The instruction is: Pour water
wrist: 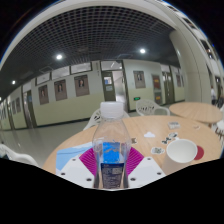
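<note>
A clear plastic water bottle (111, 140) with a white cap and a blue label stands upright between my fingers. My gripper (111, 163) is shut on the bottle, the magenta pads (90, 160) pressing its lower body from both sides. The bottle seems lifted above the wooden table (150, 145). A white bowl (181, 150) sits on the table beyond the fingers to the right.
A blue cloth (72, 157) lies on the table to the left of the bottle. Small white items (156, 150) lie between the bottle and the bowl. More tables and chairs (147, 107) stand further back in a large hall.
</note>
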Tool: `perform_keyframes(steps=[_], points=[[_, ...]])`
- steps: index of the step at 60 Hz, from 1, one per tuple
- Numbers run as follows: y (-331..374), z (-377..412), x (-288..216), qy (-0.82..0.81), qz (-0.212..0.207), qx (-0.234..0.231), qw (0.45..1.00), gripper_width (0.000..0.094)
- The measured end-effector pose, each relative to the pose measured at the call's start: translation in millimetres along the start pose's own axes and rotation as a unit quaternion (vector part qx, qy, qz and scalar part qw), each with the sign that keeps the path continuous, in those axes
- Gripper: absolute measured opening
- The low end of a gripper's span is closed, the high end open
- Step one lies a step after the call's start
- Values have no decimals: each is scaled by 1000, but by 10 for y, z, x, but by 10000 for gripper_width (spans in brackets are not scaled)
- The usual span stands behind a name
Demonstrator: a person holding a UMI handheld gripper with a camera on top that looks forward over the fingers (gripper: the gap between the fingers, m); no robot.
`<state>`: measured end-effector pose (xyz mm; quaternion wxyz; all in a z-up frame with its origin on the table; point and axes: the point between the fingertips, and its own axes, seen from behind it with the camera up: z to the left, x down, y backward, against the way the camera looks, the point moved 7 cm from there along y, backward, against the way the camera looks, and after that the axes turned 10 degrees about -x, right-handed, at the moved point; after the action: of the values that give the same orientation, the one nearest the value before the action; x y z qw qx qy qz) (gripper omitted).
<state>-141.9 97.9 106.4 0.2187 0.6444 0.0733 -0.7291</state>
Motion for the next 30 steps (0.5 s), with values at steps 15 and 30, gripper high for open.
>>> perform_keyframes(steps=[15,30], points=[[336,89,-304,-344,-50,-95,933,321],[455,-294,-578,-654,-112,-137,736,328]])
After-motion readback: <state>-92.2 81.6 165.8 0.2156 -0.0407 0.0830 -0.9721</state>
